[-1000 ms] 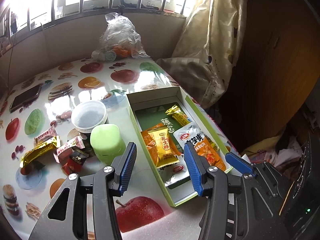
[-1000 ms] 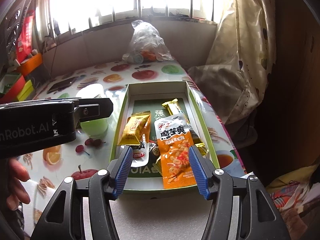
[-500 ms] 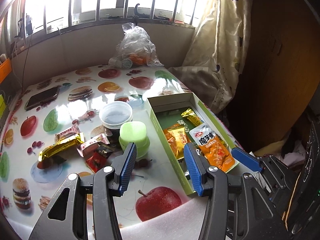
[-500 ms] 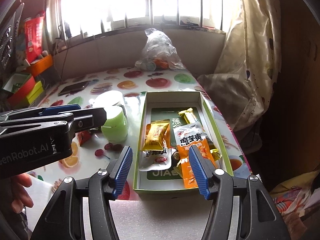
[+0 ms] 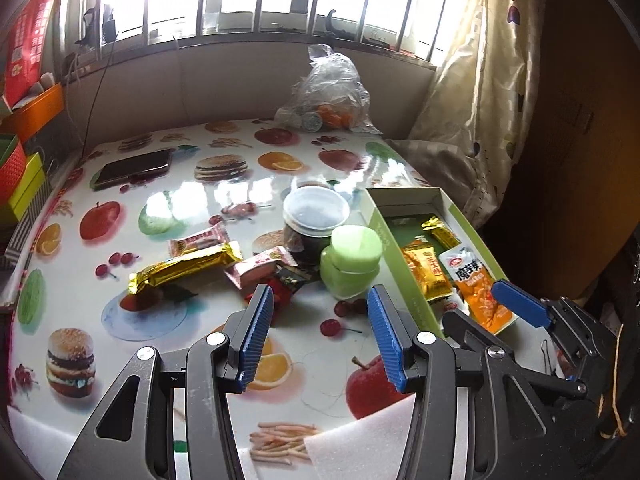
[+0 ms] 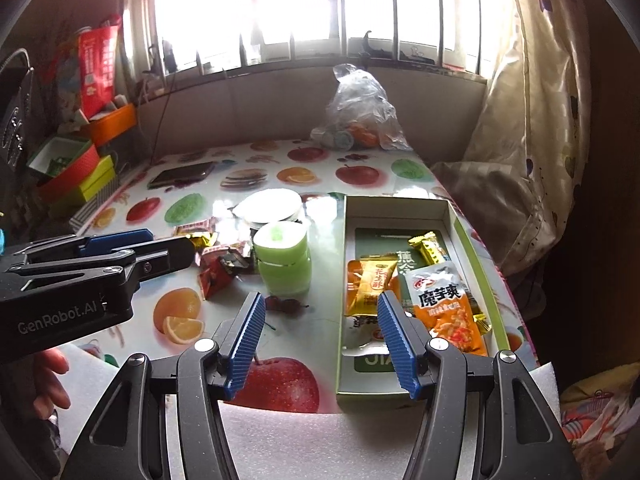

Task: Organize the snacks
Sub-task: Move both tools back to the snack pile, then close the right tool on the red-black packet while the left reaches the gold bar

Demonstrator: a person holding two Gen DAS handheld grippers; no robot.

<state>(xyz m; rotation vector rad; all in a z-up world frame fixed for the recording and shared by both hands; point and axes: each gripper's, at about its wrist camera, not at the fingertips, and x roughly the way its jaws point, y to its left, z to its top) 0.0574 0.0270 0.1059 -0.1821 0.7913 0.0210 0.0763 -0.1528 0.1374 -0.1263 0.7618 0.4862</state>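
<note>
A green-rimmed box (image 5: 476,236) (image 6: 476,248) on the table's right side holds several snack packets, among them an orange konjac packet (image 6: 448,308) and a yellow peanut packet (image 6: 370,284). Loose snacks lie left of it: a gold bar (image 5: 184,266), pink packets (image 5: 198,238) and a red packet (image 6: 214,274). A green jar (image 5: 352,264) (image 6: 284,260) stands beside the box. My left gripper (image 5: 320,316) is open and empty above the table, short of the loose snacks. My right gripper (image 6: 320,320) is open and empty by the box's near left edge.
A clear lidded cup (image 5: 316,216) stands behind the green jar. A phone (image 5: 134,168) lies at the far left. A plastic bag (image 5: 332,92) sits at the back by the wall. Coloured boxes (image 6: 76,172) are stacked off the left edge. A curtain (image 6: 520,128) hangs on the right.
Both grippers have drawn back and swung left, away from the box. The loose snacks and more of the table have come into view. Both stay open and empty.
</note>
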